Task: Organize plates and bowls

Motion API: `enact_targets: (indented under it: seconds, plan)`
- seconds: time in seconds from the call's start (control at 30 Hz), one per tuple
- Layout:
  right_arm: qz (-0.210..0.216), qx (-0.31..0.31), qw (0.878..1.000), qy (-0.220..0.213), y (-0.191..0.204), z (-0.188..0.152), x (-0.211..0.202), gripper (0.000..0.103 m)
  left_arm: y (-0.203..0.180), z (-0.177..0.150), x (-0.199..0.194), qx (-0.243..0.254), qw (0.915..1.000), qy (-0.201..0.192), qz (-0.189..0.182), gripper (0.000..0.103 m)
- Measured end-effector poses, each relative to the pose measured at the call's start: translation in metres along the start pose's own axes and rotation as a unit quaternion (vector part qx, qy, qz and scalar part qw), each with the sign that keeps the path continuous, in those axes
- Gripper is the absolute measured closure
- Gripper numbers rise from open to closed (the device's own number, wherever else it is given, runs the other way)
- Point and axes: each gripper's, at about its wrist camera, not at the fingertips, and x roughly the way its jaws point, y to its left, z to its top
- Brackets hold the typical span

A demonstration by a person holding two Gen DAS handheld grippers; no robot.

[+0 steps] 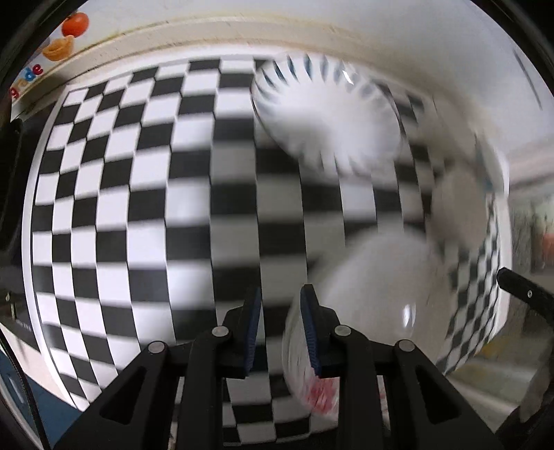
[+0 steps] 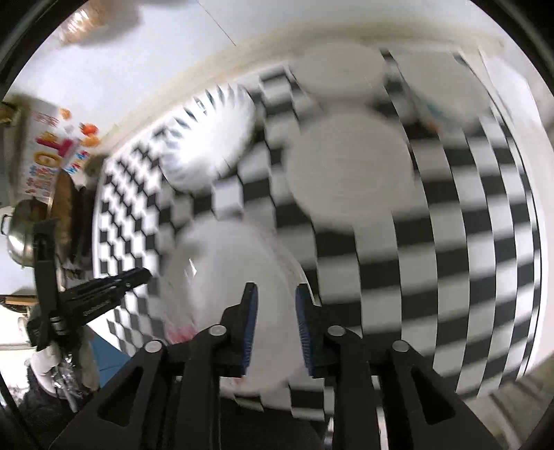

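On the checkered tabletop (image 1: 138, 207), a blurred white plate (image 2: 235, 294) lies flat below the right gripper (image 2: 275, 325), jaws spread, gripping nothing. The left gripper (image 1: 280, 329) is likewise spread beside that plate's rim. A striped-rim plate (image 1: 329, 117) rests beyond, nearer the white wall (image 1: 381, 31).

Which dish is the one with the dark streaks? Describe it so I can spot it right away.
Start from the black-and-white checkered tabletop and look to its far side, near the cream wall edge. There sits a round white plate with dark radial streaks around its rim, also visible from the left wrist. The other white dishes nearby look plain; only this one has the spoke-like rim pattern.
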Motion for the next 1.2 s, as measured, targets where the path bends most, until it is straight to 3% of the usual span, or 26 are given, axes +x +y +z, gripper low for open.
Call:
enact_targets:
  seconds: [0.17,0.33,0.5,0.63,0.83,1.2]
  plan:
    - [0.009,-0.028,0.999,-0.022,0.023,0.085,0.015,0.068,0.019,0.066,0.01,-0.05,0.9987,-0.006,-0.011,0.078]
    - [-0.014,-0.044,0.999,0.002,0.042,0.168,0.071,0.068,0.034,0.121,0.031,-0.081,0.9964,0.004,-0.026,0.078]
    - [-0.055,-0.07,0.995,0.033,0.047,0.212,0.116,0.068,0.033,0.15,0.058,-0.081,0.9958,0.027,-0.032,0.078]
    - [-0.069,-0.081,0.993,0.058,0.047,0.231,0.14,0.068,0.031,0.154,0.073,-0.077,0.9957,0.044,-0.028,0.079]
    - [-0.052,-0.087,0.99,0.098,0.047,0.237,0.163,0.085,0.023,0.15,0.073,-0.065,0.9971,0.034,-0.022,0.083]
    - [-0.034,-0.094,0.991,0.089,0.05,0.218,0.146,0.086,0.02,0.138,0.051,-0.066,0.9974,0.025,-0.014,0.083]
